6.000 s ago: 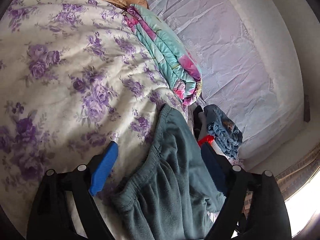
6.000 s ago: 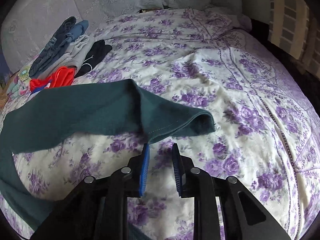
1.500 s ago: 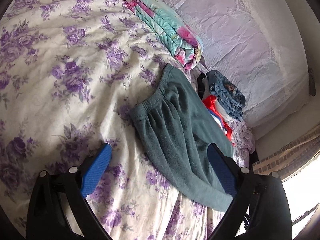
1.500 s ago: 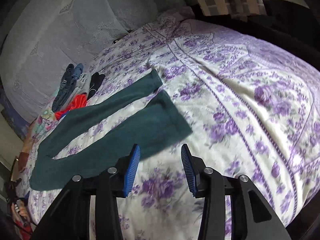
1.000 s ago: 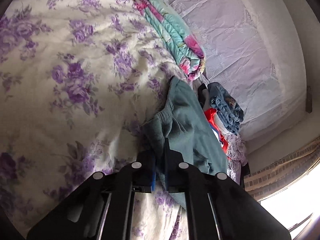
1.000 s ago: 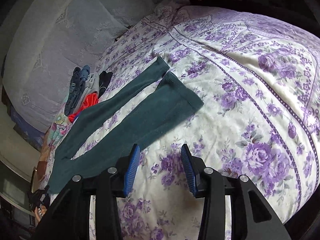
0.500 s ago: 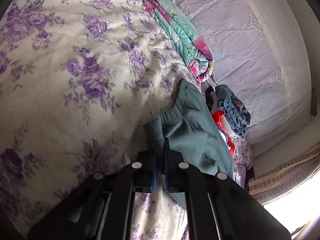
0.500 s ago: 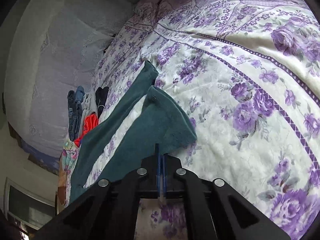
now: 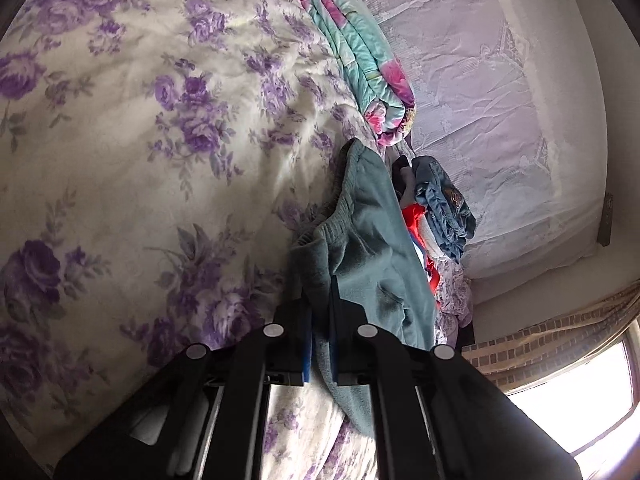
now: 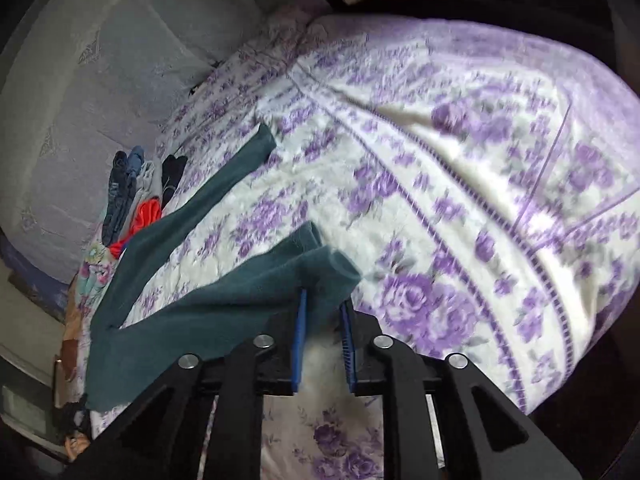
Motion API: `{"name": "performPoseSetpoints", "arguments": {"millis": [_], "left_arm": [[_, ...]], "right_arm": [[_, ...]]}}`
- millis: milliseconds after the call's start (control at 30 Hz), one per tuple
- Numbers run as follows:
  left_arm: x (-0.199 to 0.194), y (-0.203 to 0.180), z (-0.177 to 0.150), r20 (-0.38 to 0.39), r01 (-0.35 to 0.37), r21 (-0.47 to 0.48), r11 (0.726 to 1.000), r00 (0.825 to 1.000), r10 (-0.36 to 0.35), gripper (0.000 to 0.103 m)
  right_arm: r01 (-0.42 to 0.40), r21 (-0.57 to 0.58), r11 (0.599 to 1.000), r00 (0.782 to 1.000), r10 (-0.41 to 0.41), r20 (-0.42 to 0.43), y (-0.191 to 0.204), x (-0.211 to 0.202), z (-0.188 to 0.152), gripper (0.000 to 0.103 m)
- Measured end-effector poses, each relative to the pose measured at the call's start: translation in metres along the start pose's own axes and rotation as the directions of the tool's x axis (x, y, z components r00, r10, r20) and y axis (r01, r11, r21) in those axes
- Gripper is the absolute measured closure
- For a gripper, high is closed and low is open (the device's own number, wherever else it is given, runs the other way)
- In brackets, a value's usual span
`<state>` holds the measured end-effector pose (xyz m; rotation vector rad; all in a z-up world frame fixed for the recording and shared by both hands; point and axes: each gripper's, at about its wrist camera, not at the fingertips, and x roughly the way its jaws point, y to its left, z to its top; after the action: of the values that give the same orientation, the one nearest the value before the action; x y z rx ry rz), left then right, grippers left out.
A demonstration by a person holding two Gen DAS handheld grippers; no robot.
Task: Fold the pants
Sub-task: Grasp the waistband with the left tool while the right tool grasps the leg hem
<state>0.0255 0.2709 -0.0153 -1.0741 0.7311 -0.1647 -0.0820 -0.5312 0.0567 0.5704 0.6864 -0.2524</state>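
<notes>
A: What fills most of the view?

B: A bed [image 10: 460, 168] under a cream cover with purple roses. A pale lace-patterned headboard [image 9: 480, 92] stands along its far edge.

A: And the pants?

B: The dark green pants [image 10: 192, 300] lie on the bed with the legs spread apart. One leg runs out toward the headboard. The cuff of the other is bunched and lifted off the cover. The waistband end [image 9: 352, 240] is raised too, on the side of the bed nearer the headboard.

A: What lies next to them?

B: A folded quilt [image 9: 360, 52] in turquoise and pink sits by the headboard, just past the waistband. Between the pants and the headboard is a small heap of clothes [image 9: 440, 208]: blue jeans, something red, something grey and something black.

A: What about the left gripper [image 9: 320, 328]?

B: Its fingers are clenched on the elastic waistband, with the cloth pinched tight between the blue pads.

A: And the right gripper [image 10: 323, 320]?

B: Its fingers are parting. The lifted cuff hangs between them. It touches the left pad, but the right pad stands clear of the cloth. That view is blurred.
</notes>
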Motion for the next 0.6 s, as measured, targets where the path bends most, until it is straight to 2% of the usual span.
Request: {"name": "performPoseSetpoints", "arguments": {"millis": [67,133,200,233,300,333,367,400,467,533,600], "left_arm": [[-0.002,-0.006,-0.002,0.009,-0.014,0.028,0.999,1.0,0.014,0.098],[-0.005,-0.008,-0.004,0.027,-0.018,0.038,0.999,0.999,0.017,0.098],[-0.01,-0.004,-0.006,0.053,-0.031,0.033,0.999,0.998,0.029,0.098],[-0.013,-0.001,-0.007,0.073,-0.049,0.031,0.998,0.996,0.047,0.098],[-0.018,0.003,-0.007,0.091,-0.064,0.033,0.997,0.994,0.061,0.098],[-0.018,0.005,-0.008,0.081,-0.061,0.034,0.998,0.995,0.058,0.098],[-0.018,0.005,-0.008,0.069,-0.065,0.037,0.997,0.996,0.062,0.098],[-0.019,0.004,-0.009,0.06,-0.074,0.046,0.996,0.996,0.071,0.098],[-0.027,-0.004,-0.013,0.063,-0.098,0.085,0.992,0.994,0.093,0.098],[-0.039,-0.017,-0.019,0.093,-0.134,0.152,0.979,0.988,0.12,0.098],[-0.054,-0.031,-0.025,0.158,-0.175,0.205,0.963,0.977,0.144,0.097]], "right_arm": [[0.057,-0.078,0.995,0.996,-0.05,0.08,0.019,-0.012,0.007,0.077],[0.011,-0.158,0.987,0.997,0.002,0.081,0.04,-0.011,0.004,0.075],[-0.048,-0.227,0.973,0.998,0.054,0.019,0.059,0.005,-0.003,0.064],[-0.064,-0.259,0.964,0.998,0.057,-0.033,0.068,0.02,-0.01,0.061],[-0.073,-0.29,0.954,0.986,0.026,-0.164,0.074,0.058,-0.025,0.059],[-0.057,-0.288,0.956,0.982,0.002,-0.187,0.075,0.07,-0.032,0.059],[-0.047,-0.299,0.953,0.989,0.003,-0.145,0.077,0.067,-0.035,0.059],[-0.037,-0.306,0.951,0.99,-0.006,-0.138,0.08,0.063,-0.034,0.059],[-0.076,-0.296,0.952,0.994,0.05,-0.096,0.088,0.047,-0.027,0.059],[-0.098,-0.31,0.945,0.994,0.082,-0.067,0.101,0.037,-0.019,0.058],[-0.126,-0.342,0.931,0.992,0.111,-0.063,0.119,0.037,-0.016,0.054]]}}
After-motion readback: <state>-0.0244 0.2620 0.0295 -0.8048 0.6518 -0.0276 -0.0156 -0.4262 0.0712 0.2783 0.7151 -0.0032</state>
